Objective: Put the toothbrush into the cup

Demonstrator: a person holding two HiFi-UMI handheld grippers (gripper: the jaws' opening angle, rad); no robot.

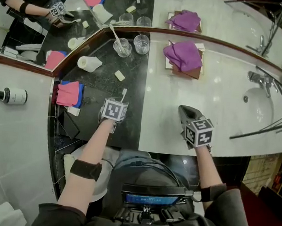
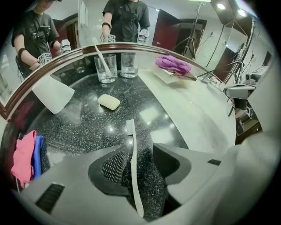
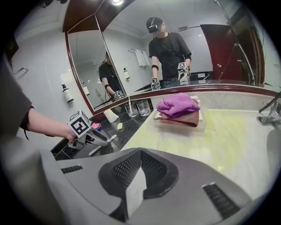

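A black granite counter [image 2: 83,127] runs under a wall mirror. The toothbrush [image 2: 131,132] lies flat on it at the lower middle of the left gripper view, long axis up and down the frame, straight between the spread fingers [image 2: 115,166] of the left gripper [image 2: 140,151] and close against the left one, not clamped. The cup [image 2: 128,65] stands well beyond its far end, upper middle, beside a glass [image 2: 105,68] already holding a brush; the right gripper [image 3: 138,154], fingers together on nothing, hangs over pale stone, so the left is nearer.
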